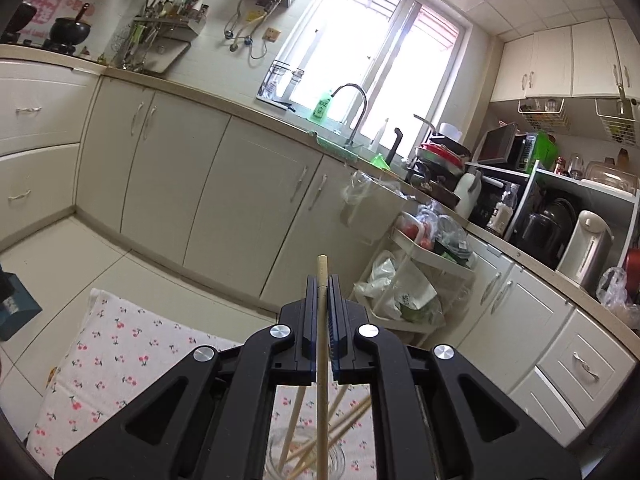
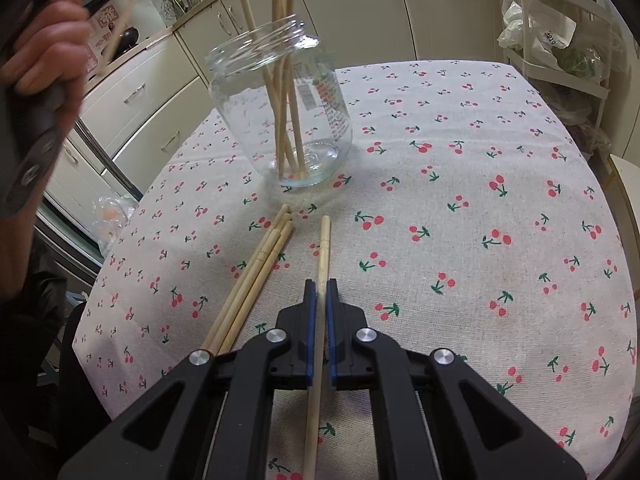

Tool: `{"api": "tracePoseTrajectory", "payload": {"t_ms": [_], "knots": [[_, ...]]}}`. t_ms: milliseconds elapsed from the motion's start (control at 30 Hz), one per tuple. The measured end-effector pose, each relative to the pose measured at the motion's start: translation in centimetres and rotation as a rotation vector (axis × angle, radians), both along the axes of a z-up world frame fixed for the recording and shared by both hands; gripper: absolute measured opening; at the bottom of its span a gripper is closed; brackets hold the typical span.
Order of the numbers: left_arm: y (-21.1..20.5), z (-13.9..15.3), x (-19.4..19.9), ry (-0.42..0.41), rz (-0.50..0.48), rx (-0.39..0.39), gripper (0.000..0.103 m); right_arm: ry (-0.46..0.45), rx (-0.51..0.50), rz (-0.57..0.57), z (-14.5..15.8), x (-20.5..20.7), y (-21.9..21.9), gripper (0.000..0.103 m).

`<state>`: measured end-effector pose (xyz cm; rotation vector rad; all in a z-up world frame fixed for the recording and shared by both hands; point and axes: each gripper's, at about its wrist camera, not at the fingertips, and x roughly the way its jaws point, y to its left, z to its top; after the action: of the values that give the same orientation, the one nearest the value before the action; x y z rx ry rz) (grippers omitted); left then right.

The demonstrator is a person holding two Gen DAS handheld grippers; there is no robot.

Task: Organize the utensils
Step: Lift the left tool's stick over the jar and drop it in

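Daylight pours through a tall window point(image 1: 372, 52) above the sink faucet point(image 1: 356, 112). Cream cabinets point(image 1: 200, 176) run under the counter, pale floor tiles point(image 1: 60, 256) below, crowded shelves point(image 1: 560, 200) nearby.

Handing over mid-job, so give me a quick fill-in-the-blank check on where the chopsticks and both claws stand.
1. Each claw, left and right, is shut on one ____.
2. Several chopsticks stand in the ____ jar.
3. Loose chopsticks lie on the ____-print tablecloth.

Missing words: chopstick; glass; cherry
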<state>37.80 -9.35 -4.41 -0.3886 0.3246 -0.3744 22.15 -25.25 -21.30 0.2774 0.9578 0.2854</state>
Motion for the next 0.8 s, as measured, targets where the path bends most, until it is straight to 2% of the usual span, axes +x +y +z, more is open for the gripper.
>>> {"api": "tracePoseTrajectory", "payload": {"t_ms": [200, 400, 800], "knots": [[-0.7, -0.6, 1.7, -0.036, 0.063, -0.021, 0.005, -0.006, 0.002, -0.001, 0.0, 0.0, 0.1, 0.006], [-1.8, -0.9, 2.4, -0.104, 0.117, -0.007, 0.005, -0.003, 0.024, -0.003, -0.1, 0.0, -0.1, 0.006], [-2.5, -4.5, 1.7, -0.081, 0.116, 0.048, 0.005, 0.005, 0.063, -0.008, -0.2, 0.2, -0.5, 0.006]]}}
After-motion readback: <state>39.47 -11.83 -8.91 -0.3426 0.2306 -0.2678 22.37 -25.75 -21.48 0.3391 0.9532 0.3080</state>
